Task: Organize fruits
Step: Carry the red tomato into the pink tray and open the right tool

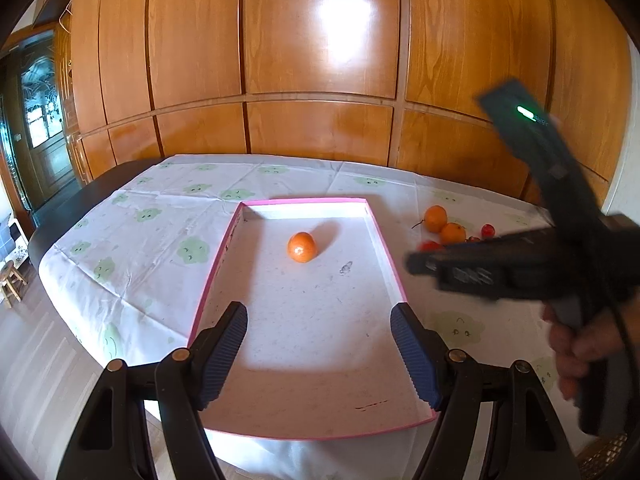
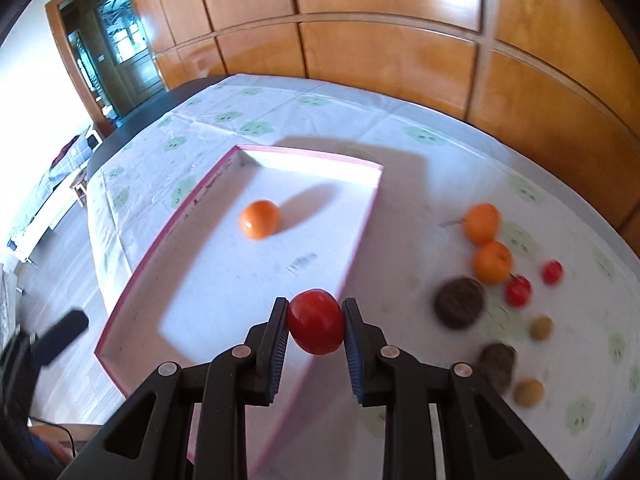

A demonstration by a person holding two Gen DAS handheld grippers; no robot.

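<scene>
Right claw [image 2: 316, 322] grips tomato [image 2: 316, 320] (over tray edge [image 2: 360, 236]).

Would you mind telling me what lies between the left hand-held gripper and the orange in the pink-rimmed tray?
Nothing: in the left wrist view, only bare white tray floor stretches from the open left hand-held gripper to the round orange.

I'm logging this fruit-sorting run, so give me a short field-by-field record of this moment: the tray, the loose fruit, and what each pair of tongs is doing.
tray: pink-rimmed shallow box on the cloud-print tablecloth
in tray: one orange
loose on cloth: two oranges, two small red fruits, two dark brown round fruits, two small tan ones, all to the tray's right
left tongs: open, empty, over the tray's near end
right tongs: shut on a red tomato-like fruit, above the tray's near right edge
</scene>
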